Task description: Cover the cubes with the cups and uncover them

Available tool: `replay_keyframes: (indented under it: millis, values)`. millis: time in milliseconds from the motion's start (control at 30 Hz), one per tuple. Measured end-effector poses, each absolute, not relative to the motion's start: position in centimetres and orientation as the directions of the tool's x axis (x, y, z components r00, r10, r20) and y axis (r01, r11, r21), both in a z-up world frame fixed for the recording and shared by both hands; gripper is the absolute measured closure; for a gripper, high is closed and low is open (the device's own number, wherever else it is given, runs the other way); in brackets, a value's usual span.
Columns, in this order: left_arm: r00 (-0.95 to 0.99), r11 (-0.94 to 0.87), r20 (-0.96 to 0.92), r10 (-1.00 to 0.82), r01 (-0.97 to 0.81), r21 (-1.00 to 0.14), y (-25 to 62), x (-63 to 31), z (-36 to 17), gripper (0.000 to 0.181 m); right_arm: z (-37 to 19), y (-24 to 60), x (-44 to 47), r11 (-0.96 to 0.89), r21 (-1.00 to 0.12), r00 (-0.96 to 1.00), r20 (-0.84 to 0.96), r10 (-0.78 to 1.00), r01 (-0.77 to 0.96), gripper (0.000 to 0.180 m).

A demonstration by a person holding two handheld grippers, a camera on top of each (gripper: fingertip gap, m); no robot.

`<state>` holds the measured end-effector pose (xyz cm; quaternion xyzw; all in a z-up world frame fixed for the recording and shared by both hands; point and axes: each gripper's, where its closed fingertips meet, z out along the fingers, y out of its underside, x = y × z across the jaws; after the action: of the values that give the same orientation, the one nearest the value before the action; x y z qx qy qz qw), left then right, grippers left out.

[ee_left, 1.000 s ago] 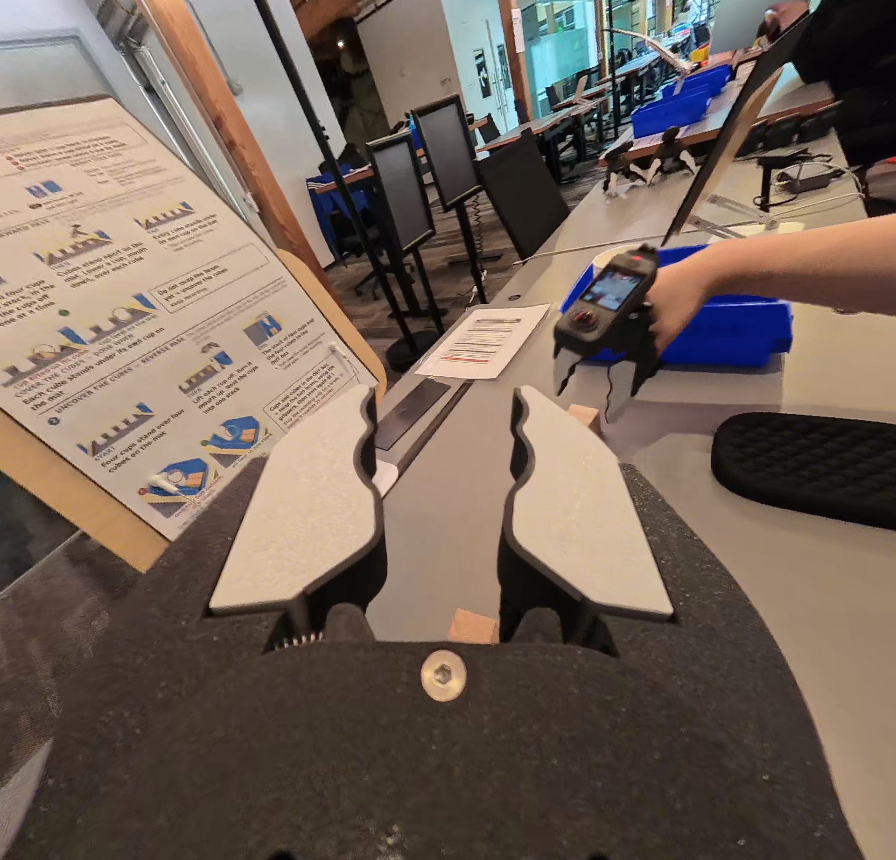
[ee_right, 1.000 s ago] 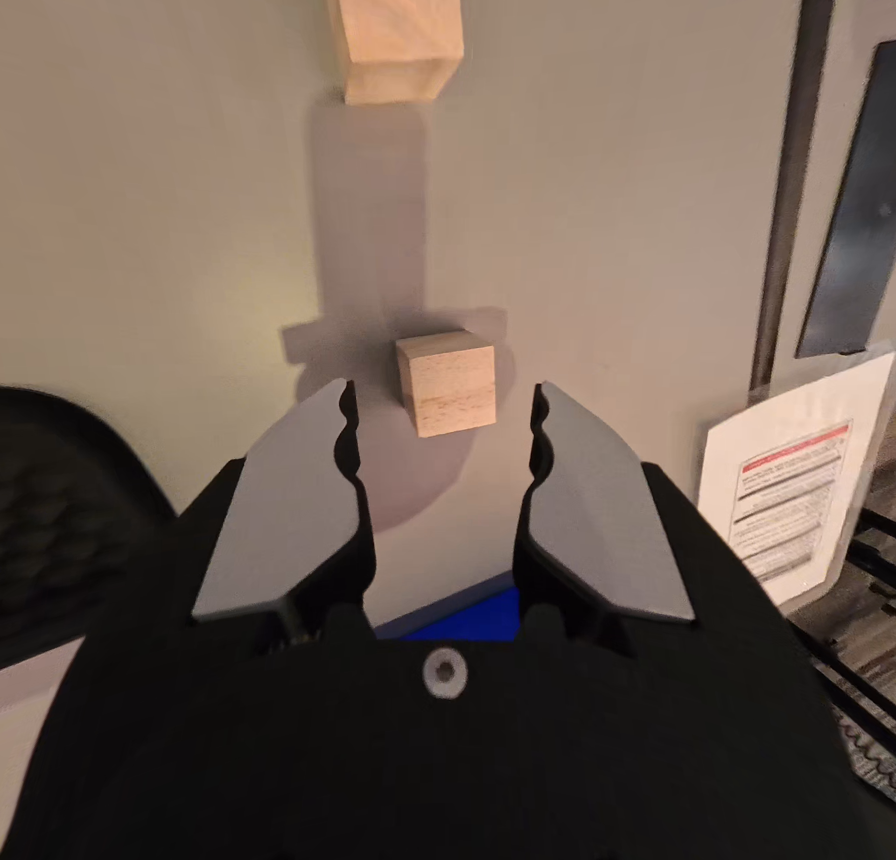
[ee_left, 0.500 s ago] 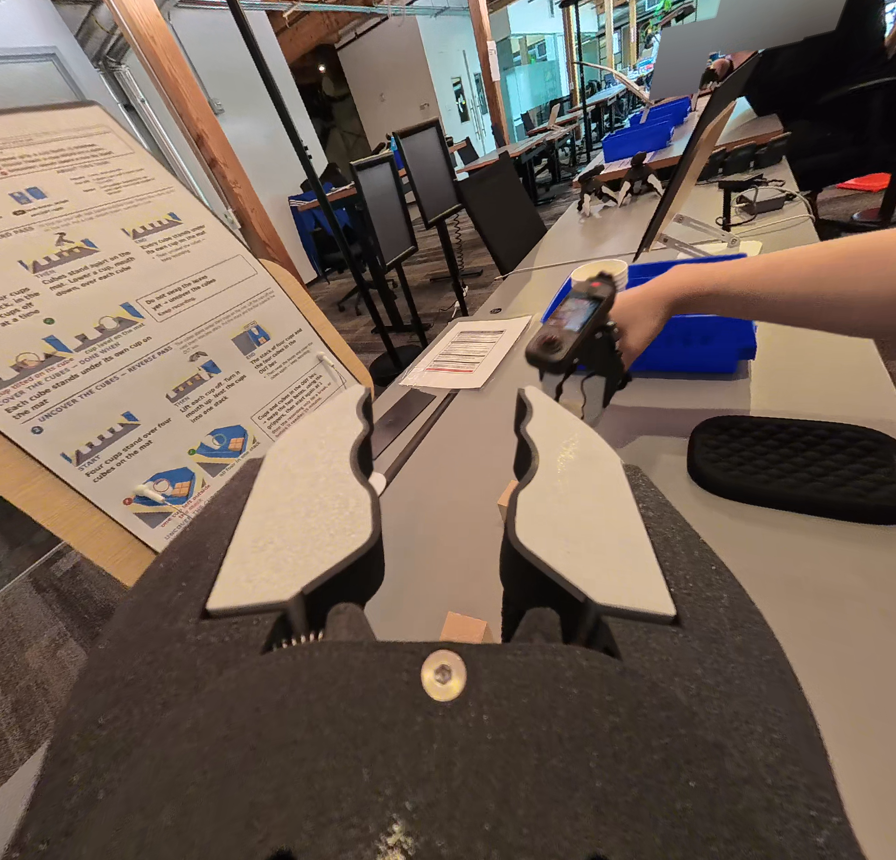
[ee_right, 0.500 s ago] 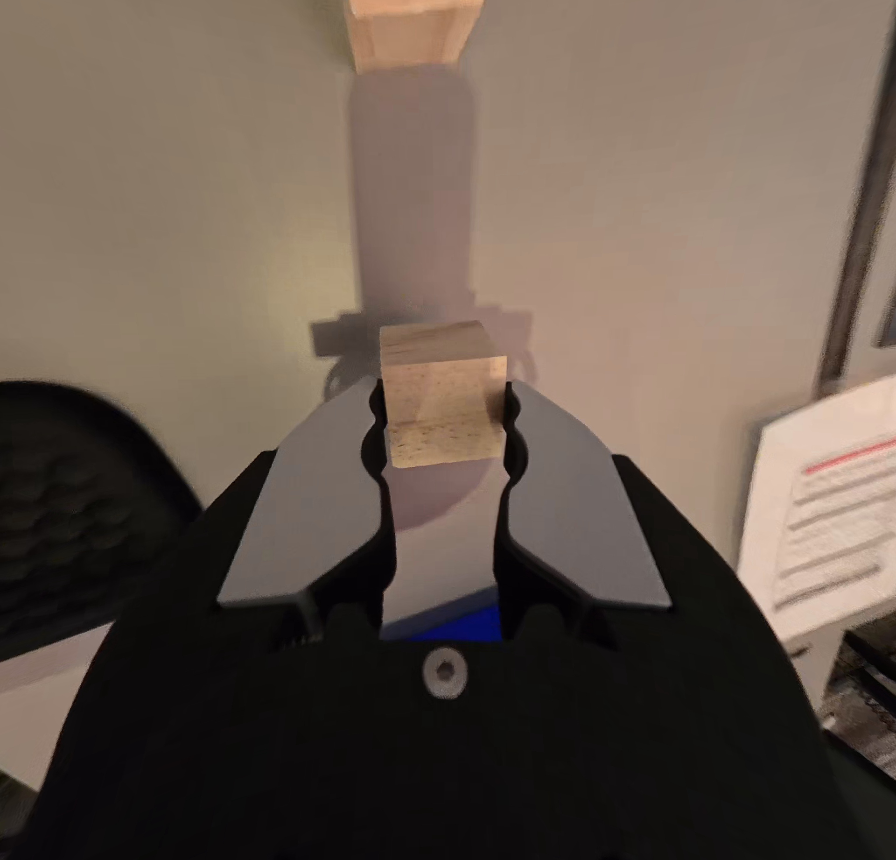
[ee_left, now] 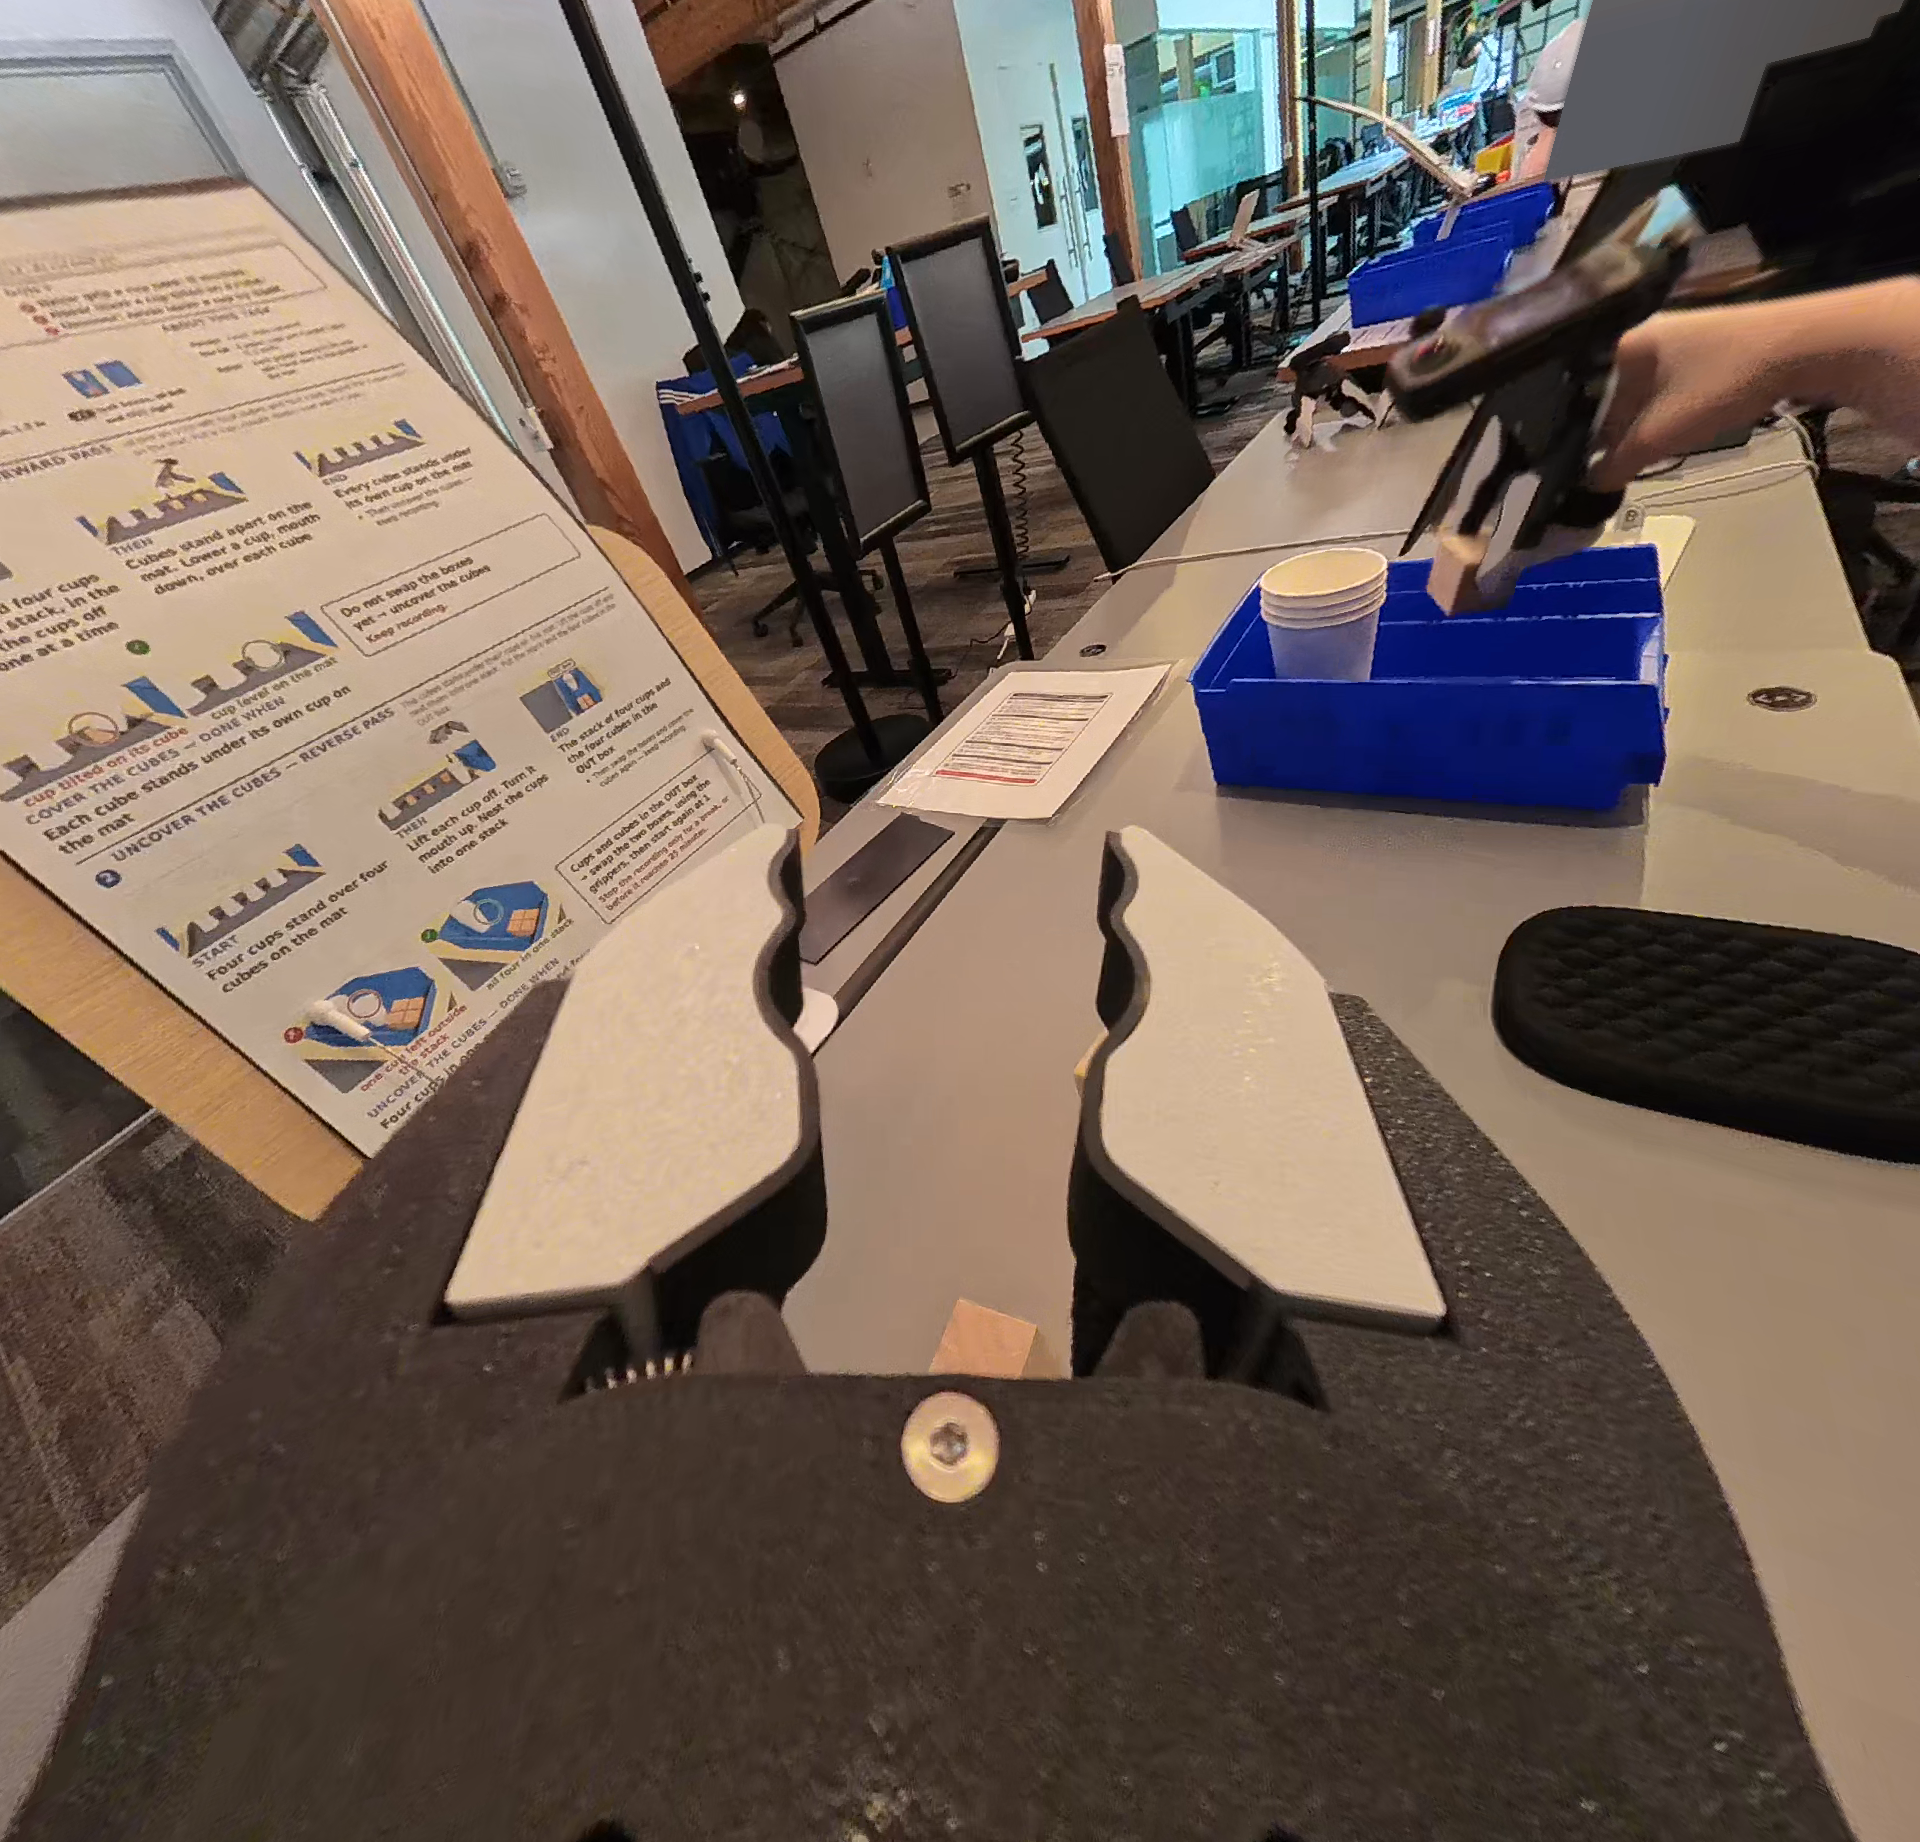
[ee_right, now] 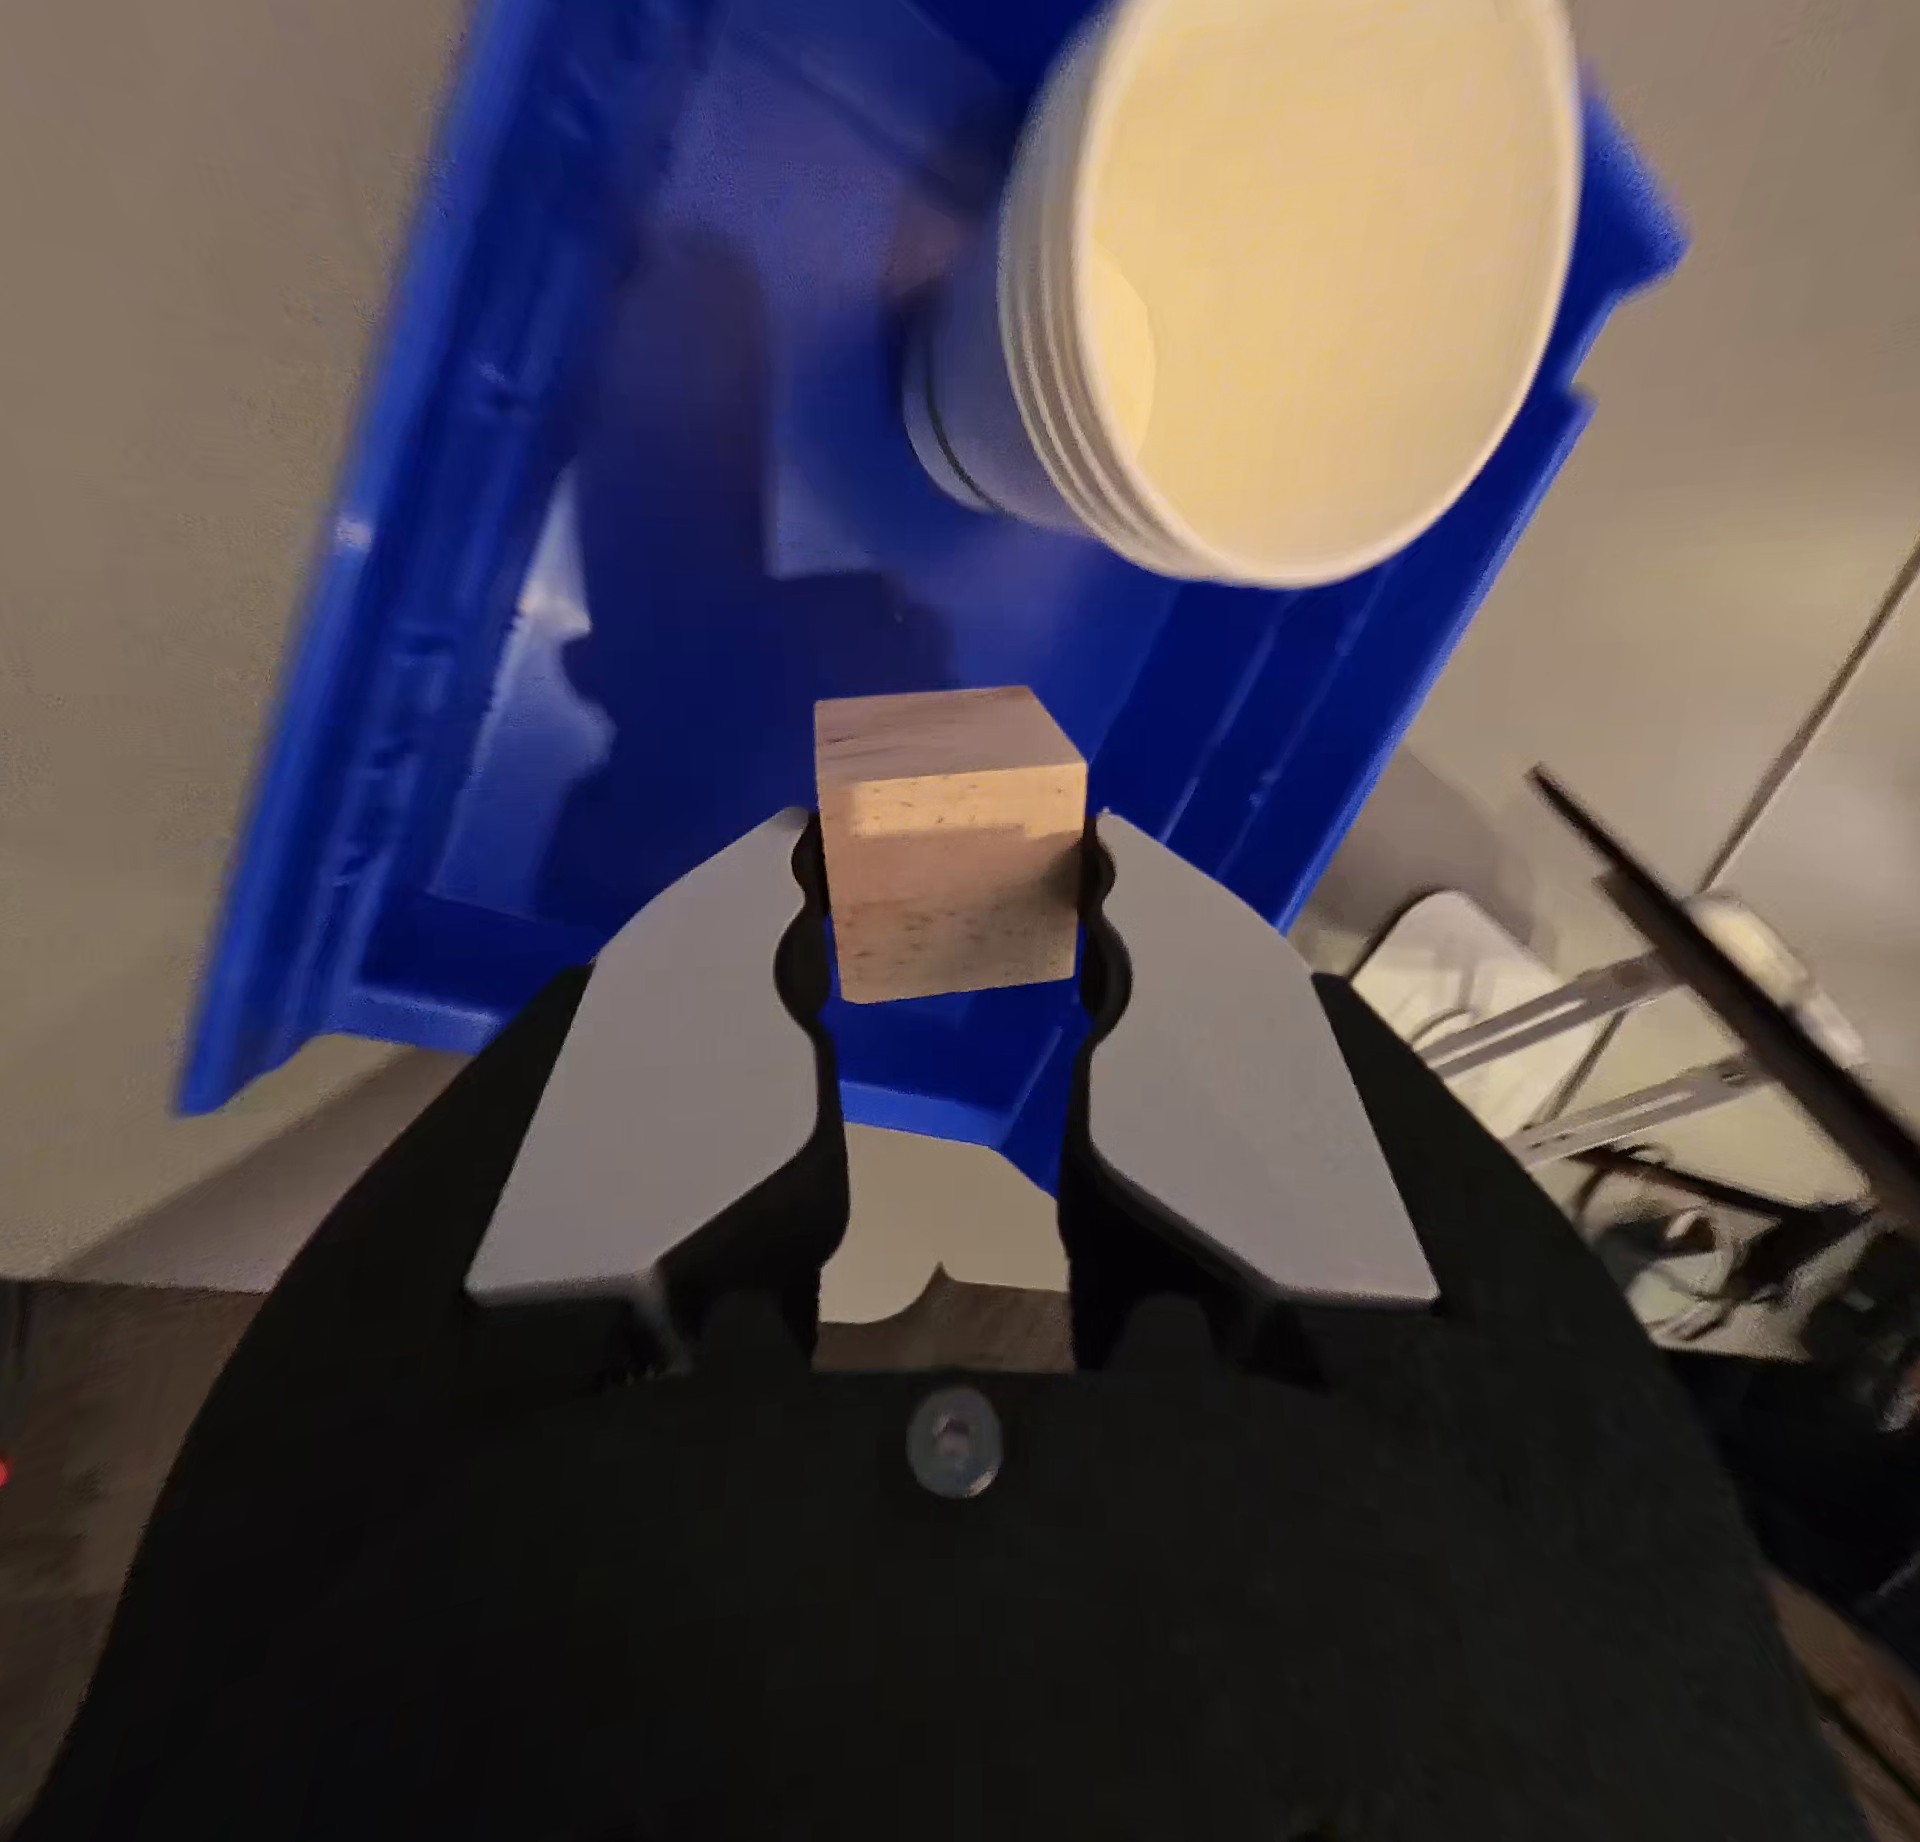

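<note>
My right gripper (ee_right: pixel 948 893) pinches a wooden cube (ee_right: pixel 951 847) over the blue bin (ee_right: pixel 343 712); left gripper (ee_left: pixel 948 971) spread, idle. Early release risks bouncing it against the nested cups (ee_right: pixel 1288 265).

Half hidden behind the left gripper's (ee_left: pixel 951 945) body and fingers (ee_left: pixel 1242 1096): two wooden cubes on the counter (ee_left: pixel 1714 1377), one (ee_left: pixel 985 1337) a mere corner between the finger roots, the other (ee_left: pixel 1083 1057) a sliver at the right finger's inner edge. Smeared by motion blur in the right wrist view: the stacked paper cups (ee_right: pixel 1278 265) and the blue bin (ee_right: pixel 499 566), the bin's far end cut off by the top edge. Cut off at the right edge in the left wrist view: the black mat (ee_left: pixel 1714 1023) and the person's forearm (ee_left: pixel 1787 358).
</note>
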<state>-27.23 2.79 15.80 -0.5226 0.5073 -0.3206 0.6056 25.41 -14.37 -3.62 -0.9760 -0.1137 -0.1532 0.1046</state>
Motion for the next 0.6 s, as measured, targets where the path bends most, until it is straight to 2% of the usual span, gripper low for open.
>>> replay_keyframes:
  millis: [200, 600]
  values:
    - [0.323, 0.264, -0.317, -0.892, -0.197, -0.944, 3.0, -27.5, 15.4, 0.127, -11.1, -16.0, 28.7, -0.994, -0.105, 0.984, 0.177, 0.002, 0.021, 0.134]
    - [0.338, 0.273, -0.328, -0.882, -0.201, -0.941, 2.9, -27.9, 15.7, 0.127, -13.7, -16.0, 31.3, -0.977, -0.042, 0.963, 0.166, -0.213, -0.209, 0.134]
